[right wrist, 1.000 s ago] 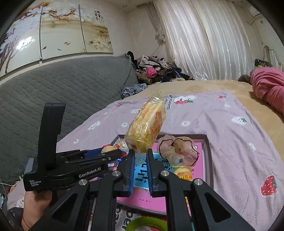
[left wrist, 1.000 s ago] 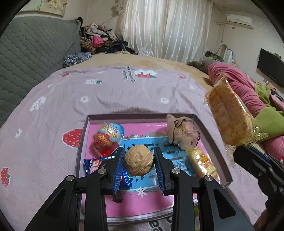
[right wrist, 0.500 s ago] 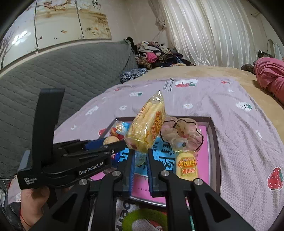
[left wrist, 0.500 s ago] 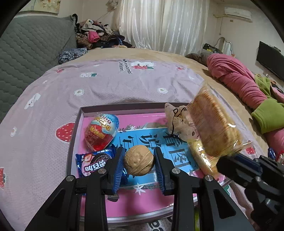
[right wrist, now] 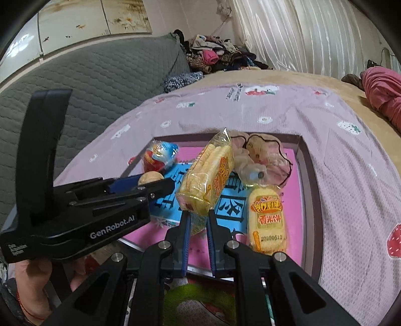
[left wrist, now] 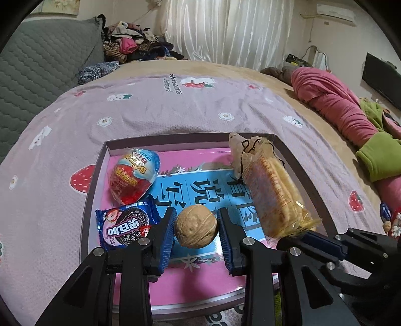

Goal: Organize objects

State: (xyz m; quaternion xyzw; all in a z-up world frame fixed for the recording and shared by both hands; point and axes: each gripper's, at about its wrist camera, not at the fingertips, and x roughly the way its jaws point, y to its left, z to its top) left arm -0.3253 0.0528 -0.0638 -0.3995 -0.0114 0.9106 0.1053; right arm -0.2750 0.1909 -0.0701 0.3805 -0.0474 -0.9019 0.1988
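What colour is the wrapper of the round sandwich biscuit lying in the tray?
The biscuit wrapper is blue with pink; clearest in the left wrist view.

A home bedroom. A bed spread with a lilac strawberry-print sheet (left wrist: 155, 110) fills the view, backed by a grey quilted headboard (right wrist: 100, 72). Loose clothes (left wrist: 135, 47) are heaped at its far corner before sheer white curtains (left wrist: 238, 30). A wall air conditioner (left wrist: 335, 11), a dark wall-mounted screen (left wrist: 381, 75) and a painted floral panel (right wrist: 95, 20) complete the domestic setting.
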